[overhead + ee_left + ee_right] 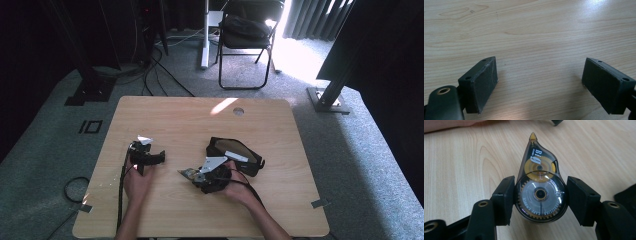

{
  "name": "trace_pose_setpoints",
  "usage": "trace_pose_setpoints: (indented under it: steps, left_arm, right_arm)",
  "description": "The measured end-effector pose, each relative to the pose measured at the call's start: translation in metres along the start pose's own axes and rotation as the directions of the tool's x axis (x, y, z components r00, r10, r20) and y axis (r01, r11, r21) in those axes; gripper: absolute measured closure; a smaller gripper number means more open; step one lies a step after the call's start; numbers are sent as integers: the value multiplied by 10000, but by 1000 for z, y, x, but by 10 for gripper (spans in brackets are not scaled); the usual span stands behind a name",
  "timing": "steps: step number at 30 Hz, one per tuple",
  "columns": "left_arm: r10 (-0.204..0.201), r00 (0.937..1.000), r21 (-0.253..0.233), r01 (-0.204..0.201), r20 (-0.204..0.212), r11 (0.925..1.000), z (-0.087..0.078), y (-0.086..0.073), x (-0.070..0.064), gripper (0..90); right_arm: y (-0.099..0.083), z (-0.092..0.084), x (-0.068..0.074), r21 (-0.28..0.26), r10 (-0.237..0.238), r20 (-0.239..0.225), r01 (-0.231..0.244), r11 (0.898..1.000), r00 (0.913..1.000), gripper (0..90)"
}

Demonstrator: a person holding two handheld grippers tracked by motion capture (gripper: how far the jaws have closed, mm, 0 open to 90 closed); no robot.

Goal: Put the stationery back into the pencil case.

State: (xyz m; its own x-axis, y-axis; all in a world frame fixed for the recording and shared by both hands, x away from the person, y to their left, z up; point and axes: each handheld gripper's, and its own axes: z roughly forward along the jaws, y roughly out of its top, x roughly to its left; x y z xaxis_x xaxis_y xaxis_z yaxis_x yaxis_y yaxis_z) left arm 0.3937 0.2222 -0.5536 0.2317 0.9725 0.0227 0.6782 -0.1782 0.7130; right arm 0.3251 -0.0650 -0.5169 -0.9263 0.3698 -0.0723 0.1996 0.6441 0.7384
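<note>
A smoky, teardrop-shaped correction tape dispenser (540,195) with a yellow tip and a clear gear wheel sits between the two black pads of my right gripper (541,181). Both pads press on its round body, and its tip points away from me. In the high view this right gripper (192,175) holds the dispenser (184,172) just over the wooden table (165,115), left of the black pouch. My left gripper (161,157) is on the table's left part. Its jaws (540,62) stand wide apart over bare wood with nothing between them.
An open black pouch (235,154) lies on the table right of centre, behind my right hand; its edge (626,195) shows in the right gripper view. A cable hole (238,111) is near the far edge. A folding chair (247,45) and floor cables (150,75) lie beyond the table.
</note>
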Motion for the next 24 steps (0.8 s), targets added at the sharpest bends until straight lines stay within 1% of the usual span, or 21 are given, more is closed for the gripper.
trace_pose_setpoints:
  steps: [7, 16, 20, 24]
  left_arm:
    - [0, 10000, 0, 0, -1, 10000, 0, 0, 0, 134]
    - [17, 10000, 14, -17, -2, 10000, 0, 0, 0, 134]
    - [8, 10000, 7, -8, 0, 10000, 0, 0, 0, 134]
    - [6, 10000, 6, -6, -2, 10000, 0, 0, 0, 134]
  right_arm:
    - [2, -11, -5, -211, 33, 230, -28, 9998, 9997, 417]
    - [4, -25, -14, -491, 238, 472, -214, 9986, 9986, 417]
    - [6, -33, -18, -584, 184, 604, -149, 9982, 9980, 417]
    - [7, -41, -23, -738, 271, 790, -213, 9970, 9965, 417]
